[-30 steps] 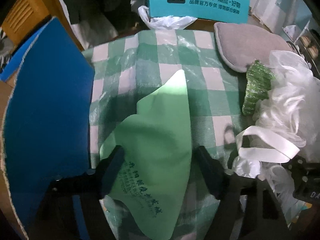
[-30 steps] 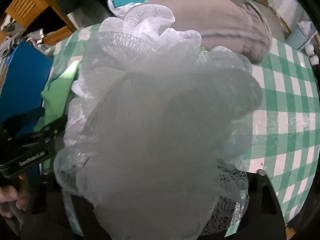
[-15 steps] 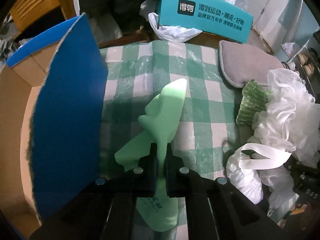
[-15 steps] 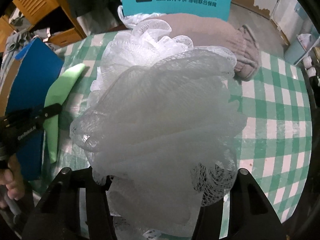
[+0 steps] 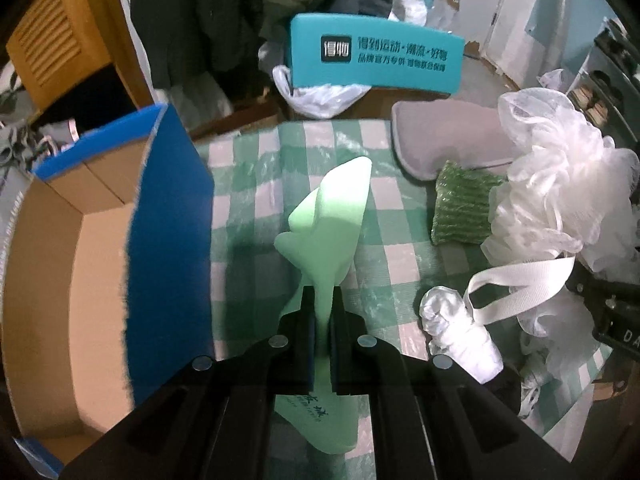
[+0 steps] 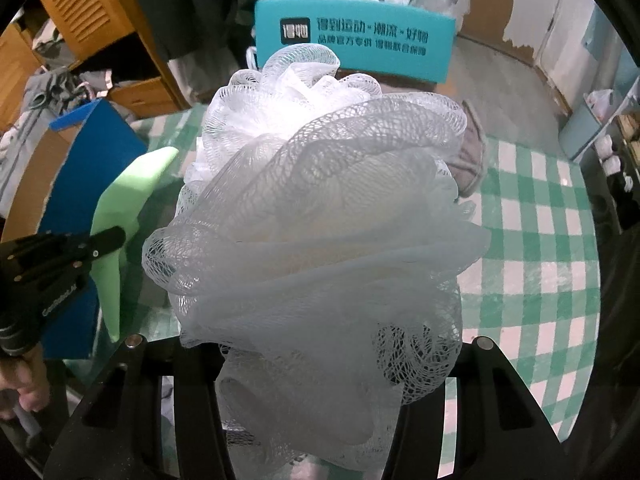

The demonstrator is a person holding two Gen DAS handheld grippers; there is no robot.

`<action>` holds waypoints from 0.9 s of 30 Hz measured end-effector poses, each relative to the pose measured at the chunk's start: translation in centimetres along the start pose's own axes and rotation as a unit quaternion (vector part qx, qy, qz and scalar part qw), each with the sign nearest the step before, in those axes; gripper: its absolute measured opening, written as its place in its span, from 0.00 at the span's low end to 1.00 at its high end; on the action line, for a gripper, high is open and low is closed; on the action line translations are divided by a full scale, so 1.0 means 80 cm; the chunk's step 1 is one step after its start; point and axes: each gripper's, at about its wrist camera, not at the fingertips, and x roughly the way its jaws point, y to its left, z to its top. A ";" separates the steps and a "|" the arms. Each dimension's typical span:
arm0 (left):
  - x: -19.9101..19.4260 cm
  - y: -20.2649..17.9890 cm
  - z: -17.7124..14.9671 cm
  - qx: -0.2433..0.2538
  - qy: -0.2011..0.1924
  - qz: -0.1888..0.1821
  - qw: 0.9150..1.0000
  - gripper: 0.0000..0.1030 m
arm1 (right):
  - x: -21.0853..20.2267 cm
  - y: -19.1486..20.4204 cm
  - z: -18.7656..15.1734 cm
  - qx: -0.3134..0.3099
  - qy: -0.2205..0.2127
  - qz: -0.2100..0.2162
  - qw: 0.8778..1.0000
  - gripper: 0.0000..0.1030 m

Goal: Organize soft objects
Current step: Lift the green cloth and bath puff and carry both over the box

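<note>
L tool (image 5: 322, 312) pinches green cloth (image 5: 332, 216) just beside box flap (image 5: 168, 216).

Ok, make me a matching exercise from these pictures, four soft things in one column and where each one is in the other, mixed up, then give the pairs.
Things:
1. pale green thin cloth
2. white mesh bath pouf
3. grey flat fabric pad
4. dark green knitted scrubber

Places:
A. lying on the checked tablecloth, at the far edge near the teal box
B. pinched in the left claw
C. on the tablecloth between the grey pad and the pouf
D. held in the right claw

Pairs: 1-B, 2-D, 3-A, 4-C
</note>
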 end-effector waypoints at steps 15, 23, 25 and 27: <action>-0.070 -0.002 -0.013 0.026 -0.054 0.026 0.998 0.05 | -0.058 0.019 0.005 -0.017 -0.051 0.009 0.999 0.48; -0.099 0.006 -0.013 0.024 -0.078 0.028 0.996 0.05 | -0.077 0.034 0.009 -0.026 -0.066 0.018 0.997 0.48; -0.104 0.009 -0.015 0.026 -0.084 0.033 0.996 0.05 | -0.081 0.038 0.011 -0.028 -0.070 0.021 0.997 0.48; -0.112 0.012 -0.016 0.025 -0.091 0.037 0.995 0.05 | -0.085 0.044 0.014 -0.032 -0.075 0.024 0.996 0.48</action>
